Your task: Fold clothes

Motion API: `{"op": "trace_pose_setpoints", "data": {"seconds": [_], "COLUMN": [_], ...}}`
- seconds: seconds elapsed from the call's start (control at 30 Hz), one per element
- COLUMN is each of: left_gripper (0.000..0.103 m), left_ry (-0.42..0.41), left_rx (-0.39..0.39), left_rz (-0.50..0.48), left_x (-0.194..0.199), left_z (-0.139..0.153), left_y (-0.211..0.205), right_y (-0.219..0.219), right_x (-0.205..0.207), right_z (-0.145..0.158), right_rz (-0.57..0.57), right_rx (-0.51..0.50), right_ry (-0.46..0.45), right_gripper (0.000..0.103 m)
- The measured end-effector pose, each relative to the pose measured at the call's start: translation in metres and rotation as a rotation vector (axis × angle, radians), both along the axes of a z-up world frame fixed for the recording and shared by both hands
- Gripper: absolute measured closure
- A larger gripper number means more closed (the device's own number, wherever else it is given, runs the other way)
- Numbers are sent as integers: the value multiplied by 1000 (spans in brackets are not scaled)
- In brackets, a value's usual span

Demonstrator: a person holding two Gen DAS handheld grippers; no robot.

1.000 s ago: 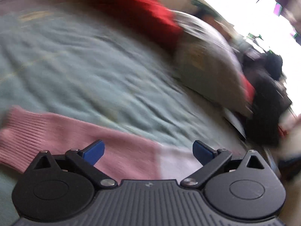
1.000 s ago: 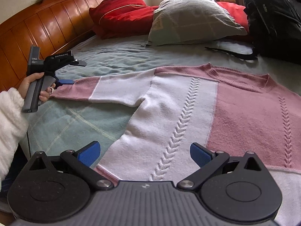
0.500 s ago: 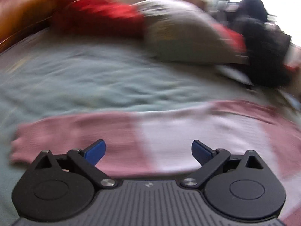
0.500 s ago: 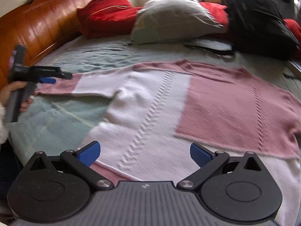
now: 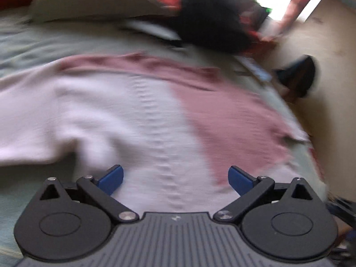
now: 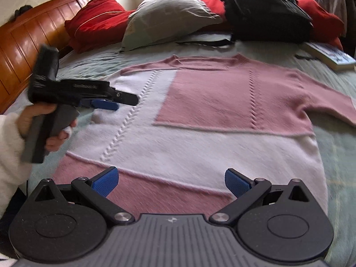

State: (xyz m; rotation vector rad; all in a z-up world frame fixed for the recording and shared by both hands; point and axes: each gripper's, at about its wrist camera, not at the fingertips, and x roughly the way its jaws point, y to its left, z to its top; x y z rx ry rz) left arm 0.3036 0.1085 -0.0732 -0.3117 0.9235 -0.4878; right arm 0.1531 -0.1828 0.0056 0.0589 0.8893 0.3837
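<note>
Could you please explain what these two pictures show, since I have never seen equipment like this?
There is no robot here: a person holds a hand-held gripper in each hand, each with a camera looking along its two blue fingers. One picture comes from the left gripper, the other from the right gripper. Both are open and hold nothing. A pink and white sweater lies spread flat on a bed. Behind it are a grey pillow, red cushions, a black backpack and a book. In the right gripper's picture you also see the person's left hand holding the other gripper above the sweater.
</note>
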Motion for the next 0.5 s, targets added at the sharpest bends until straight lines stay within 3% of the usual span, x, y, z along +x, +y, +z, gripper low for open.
{"op": "trace_pose_setpoints", "data": {"seconds": [0.1,0.27,0.43,0.5], "left_gripper": [3,3,2,2], "left_ry": [6,-33,-80,-56], "left_rx": [-42,87,21,48], "left_rz": [34,40,-135,-119], "left_x": [0,-19,-66,-79], "left_z": [1,32,38,25], "left_y": [19,5,-24,-24], "right_y": [-17,-38,-52,-58], "right_x": [-1,-2,-10,-13], "right_z": [-9,-18,-21,-25], "right_rz": [-29,-66,-58,-60], "right_rx": [16,47,90,100], "right_ry": [19,35,8,4], "right_gripper": [0,0,0,0]}}
